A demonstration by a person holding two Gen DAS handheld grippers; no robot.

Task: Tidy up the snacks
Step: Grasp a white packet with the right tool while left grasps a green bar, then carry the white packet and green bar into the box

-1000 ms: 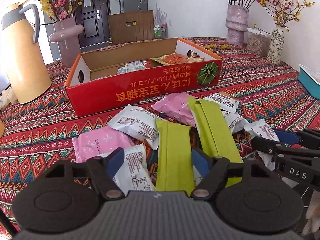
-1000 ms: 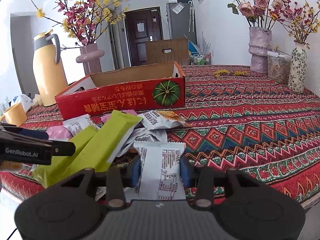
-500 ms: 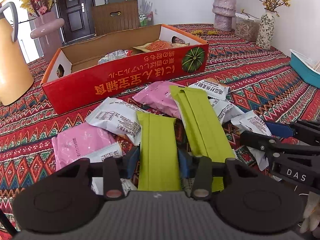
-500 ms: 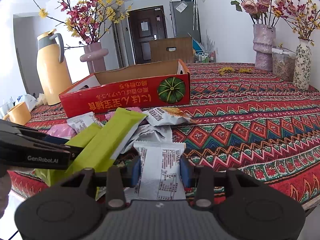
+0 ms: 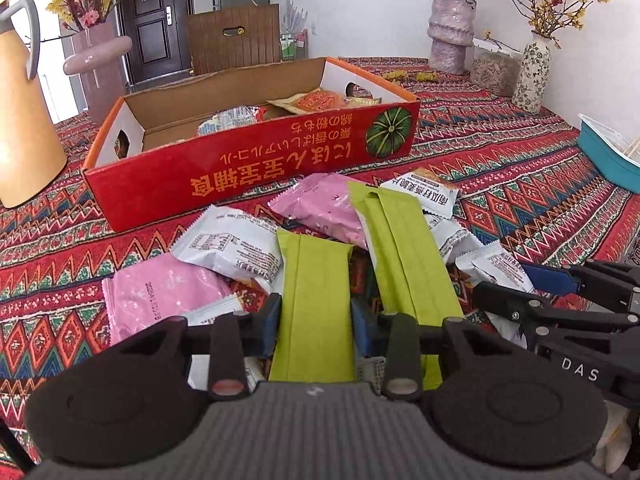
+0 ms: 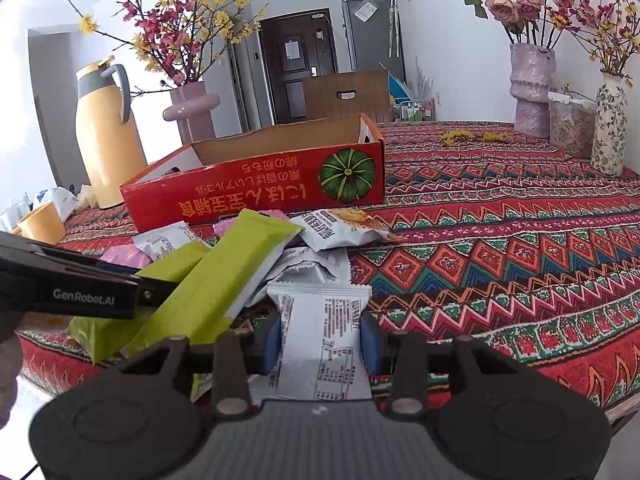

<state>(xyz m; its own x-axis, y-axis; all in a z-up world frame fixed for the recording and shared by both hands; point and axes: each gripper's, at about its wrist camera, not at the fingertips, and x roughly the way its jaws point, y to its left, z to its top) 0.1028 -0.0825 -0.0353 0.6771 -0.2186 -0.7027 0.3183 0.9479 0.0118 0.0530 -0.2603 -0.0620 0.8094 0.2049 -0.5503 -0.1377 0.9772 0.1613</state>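
My left gripper (image 5: 315, 322) is shut on a green snack packet (image 5: 314, 292) and holds it above the pile of snacks on the patterned tablecloth. A second green packet (image 5: 404, 256), pink packets (image 5: 164, 292) and white packets (image 5: 228, 248) lie below. My right gripper (image 6: 320, 338) is shut on a white snack packet (image 6: 322, 344); it also shows at the right of the left wrist view (image 5: 516, 294). The red cardboard box (image 5: 256, 160) stands behind the pile with some snacks inside.
A yellow thermos jug (image 6: 106, 136) and a pink vase (image 6: 192, 108) stand at the back left, a yellow cup (image 6: 42, 222) near the left edge. Vases (image 6: 532, 88) and a jar (image 6: 570, 126) stand at the back right. A teal tray (image 5: 608, 156) sits at the right.
My left gripper closed on the green packet and lifted it off the pile. My right gripper kept its hold on the white packet.
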